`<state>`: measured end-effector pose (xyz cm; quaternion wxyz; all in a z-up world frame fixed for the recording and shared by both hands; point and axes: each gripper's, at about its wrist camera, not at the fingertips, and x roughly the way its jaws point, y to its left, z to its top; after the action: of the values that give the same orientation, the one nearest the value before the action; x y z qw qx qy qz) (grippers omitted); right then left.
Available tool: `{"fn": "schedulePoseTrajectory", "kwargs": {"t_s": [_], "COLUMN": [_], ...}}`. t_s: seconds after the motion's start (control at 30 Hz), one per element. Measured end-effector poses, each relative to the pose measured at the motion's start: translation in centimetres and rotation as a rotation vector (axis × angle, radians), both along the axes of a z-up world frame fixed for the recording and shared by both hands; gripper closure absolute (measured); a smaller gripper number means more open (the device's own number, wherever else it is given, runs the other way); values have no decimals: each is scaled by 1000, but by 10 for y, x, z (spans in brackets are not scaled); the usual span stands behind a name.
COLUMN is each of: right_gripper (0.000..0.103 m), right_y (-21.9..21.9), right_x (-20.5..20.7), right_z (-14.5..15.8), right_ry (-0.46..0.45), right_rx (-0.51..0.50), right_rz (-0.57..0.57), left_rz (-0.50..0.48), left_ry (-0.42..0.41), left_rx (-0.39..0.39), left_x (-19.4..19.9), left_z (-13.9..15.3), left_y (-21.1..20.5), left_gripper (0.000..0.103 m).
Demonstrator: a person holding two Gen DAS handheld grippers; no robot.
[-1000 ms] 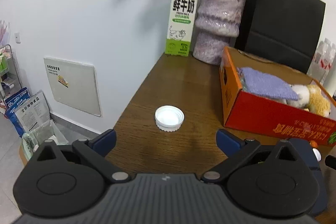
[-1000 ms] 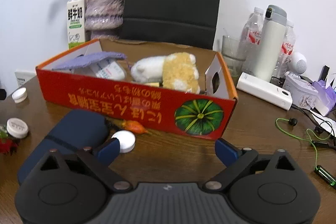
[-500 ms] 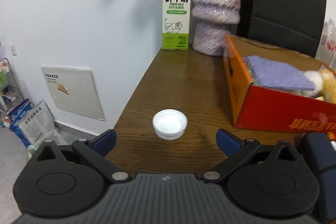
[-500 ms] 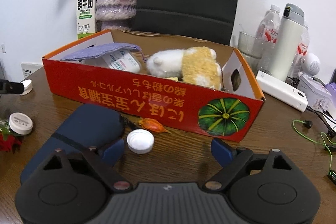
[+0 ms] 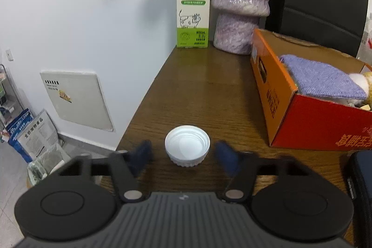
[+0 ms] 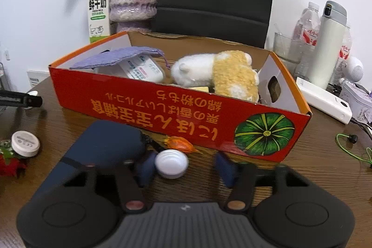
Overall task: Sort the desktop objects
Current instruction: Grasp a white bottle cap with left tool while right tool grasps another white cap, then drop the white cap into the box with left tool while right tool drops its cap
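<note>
We see a white-and-green milk carton [image 5: 193, 0] touching a mottled purple ceramic vase [image 5: 240, 1] at the brown wooden desk's [image 5: 204, 90] far end.

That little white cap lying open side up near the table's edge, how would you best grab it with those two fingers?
Grip the white cap across its ribbed side wall, one finger on each side. It sits flat, hollow up, low and round, so any two opposite sides serve. Come in low from the near side, as the left gripper is placed: its fingers are open and flank the cap without touching.
</note>
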<state>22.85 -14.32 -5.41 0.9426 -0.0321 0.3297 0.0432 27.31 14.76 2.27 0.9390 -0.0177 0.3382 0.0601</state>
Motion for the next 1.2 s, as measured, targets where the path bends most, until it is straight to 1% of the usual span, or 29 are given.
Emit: {"fn": "schedulePoseTrajectory", "kwargs": {"t_s": [0.03, 0.1, 0.2, 0.43, 0.53, 0.6, 0.7, 0.77, 0.87, 0.97, 1.03, 1.2], "right_gripper": [76, 76, 76, 76, 76, 76, 76, 76, 76, 76, 76, 76], "right_y": [-1, -2, -2, -5, -8, -12, -15, -17, -19, -22, -23, -27], "right_x": [-1, -3, -7, -15, -18, -22, -28, -27, -15, 2, 14, 39], "right_z": [0, 0, 1, 8, 12, 20, 39, 53, 66, 73, 73, 66], "right_ry": [-1, -3, -13, -37, -50, -68, -127, -170, -214, -231, -228, -215], "right_rx": [8, 7, 8, 22, 34, 45, 65, 76, 97, 117, 127, 116], "right_rz": [-2, 3, 6, 13, 13, 18, 24, 19, -7, -30, -34, -42], "left_rz": [-2, -12, -19, -51, -67, -83, -118, -153, -203, -240, -254, -263], "left_ry": [-3, -18, -41, -81, -105, -134, -202, -233, -267, -278, -268, -235], "left_rx": [-5, -28, -7, 7, 11, 6, -1, -23, -63, -101, -114, -106], "left_x": [-1, -5, -11, -25, -32, -39, -49, -52, -47, -34, -21, 6], "left_z": [1, 2, 4, 13, 22, 30, 50, 63, 78, 86, 85, 75], "left_y": [0, 2, -3, -14, -21, -25, -36, -47, -69, -98, -117, -148], "left_gripper": [62, 62, 63, 63, 63, 63, 63, 63, 63, 62, 62, 62]}}
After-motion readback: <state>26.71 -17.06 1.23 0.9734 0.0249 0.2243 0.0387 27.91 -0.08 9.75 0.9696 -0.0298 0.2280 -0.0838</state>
